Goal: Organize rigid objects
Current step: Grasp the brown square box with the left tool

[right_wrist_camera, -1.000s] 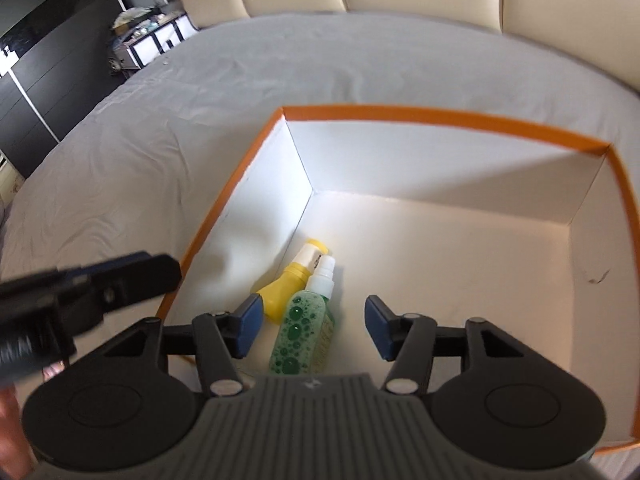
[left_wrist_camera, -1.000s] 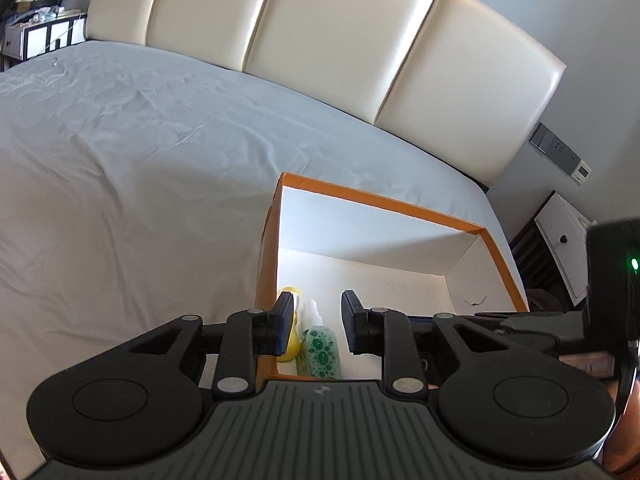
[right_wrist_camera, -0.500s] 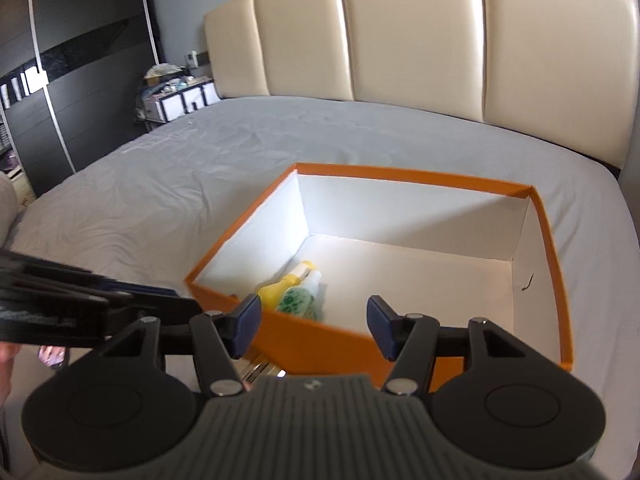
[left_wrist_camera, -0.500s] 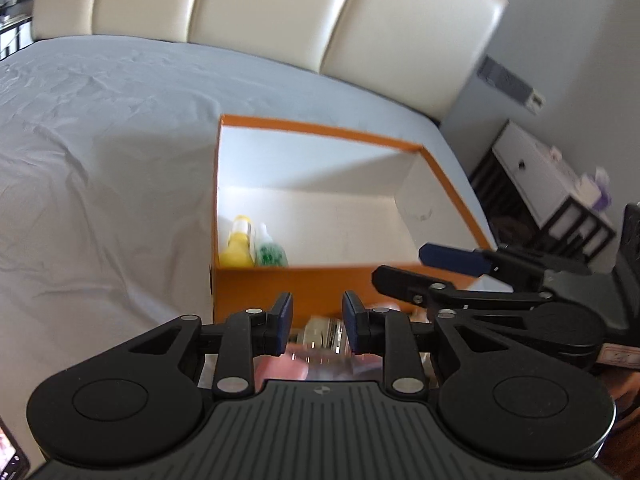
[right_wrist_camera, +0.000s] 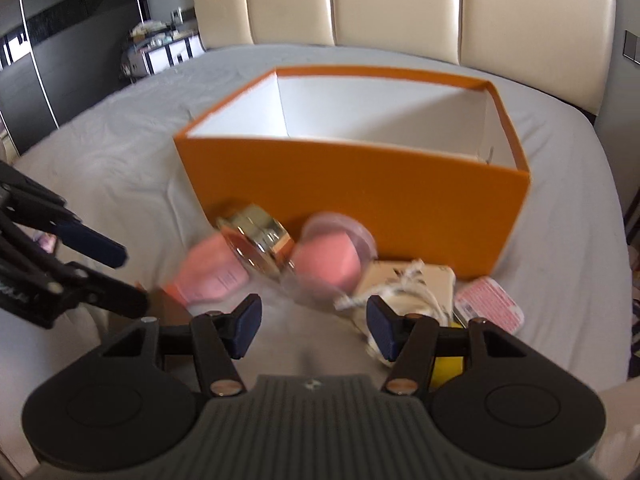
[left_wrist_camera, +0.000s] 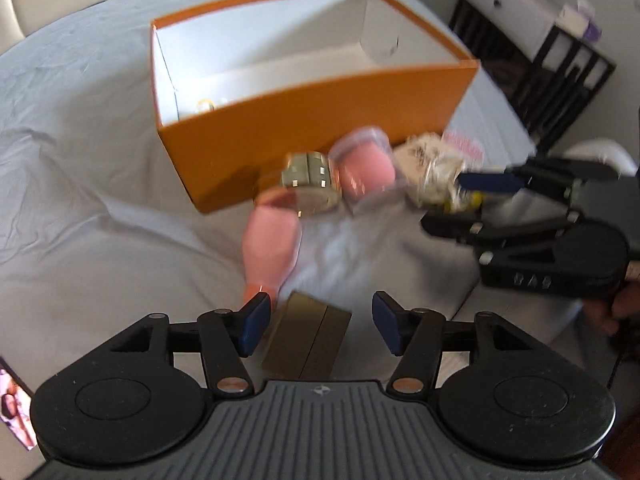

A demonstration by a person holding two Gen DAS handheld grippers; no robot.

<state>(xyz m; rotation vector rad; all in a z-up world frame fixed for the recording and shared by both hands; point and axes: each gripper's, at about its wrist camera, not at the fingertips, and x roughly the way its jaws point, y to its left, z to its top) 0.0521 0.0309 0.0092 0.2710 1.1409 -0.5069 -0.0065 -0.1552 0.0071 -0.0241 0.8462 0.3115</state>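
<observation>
An orange box (left_wrist_camera: 320, 128) (right_wrist_camera: 360, 192) with a white inside stands on the grey bed. A pile lies before its front wall: a gold jar (left_wrist_camera: 308, 184) (right_wrist_camera: 256, 240), a pink tub in clear plastic (left_wrist_camera: 364, 172) (right_wrist_camera: 332, 256), a pink tube (left_wrist_camera: 272, 244) (right_wrist_camera: 208, 276) and a white corded packet (left_wrist_camera: 432, 168) (right_wrist_camera: 408, 288). My left gripper (left_wrist_camera: 322, 326) (right_wrist_camera: 134, 280) hovers over a gold carton (left_wrist_camera: 308, 336); its jaws are opening and the pads do not touch the carton. My right gripper (right_wrist_camera: 316, 328) (left_wrist_camera: 444, 200) is open over bare sheet near the packet.
A pink blister pack (right_wrist_camera: 488, 308) and something yellow (right_wrist_camera: 448, 372) lie at the right of the pile. A yellow cap (left_wrist_camera: 206, 105) peeks over the box wall. The padded headboard (right_wrist_camera: 400, 4) is behind, a black rack (left_wrist_camera: 560, 68) stands past the bed's right edge, and a phone (left_wrist_camera: 16, 408) lies lower left.
Both grippers have pulled back from over the box to the pile in front of it. The left jaws have spread wide. The bottles in the box are now mostly hidden by its front wall.
</observation>
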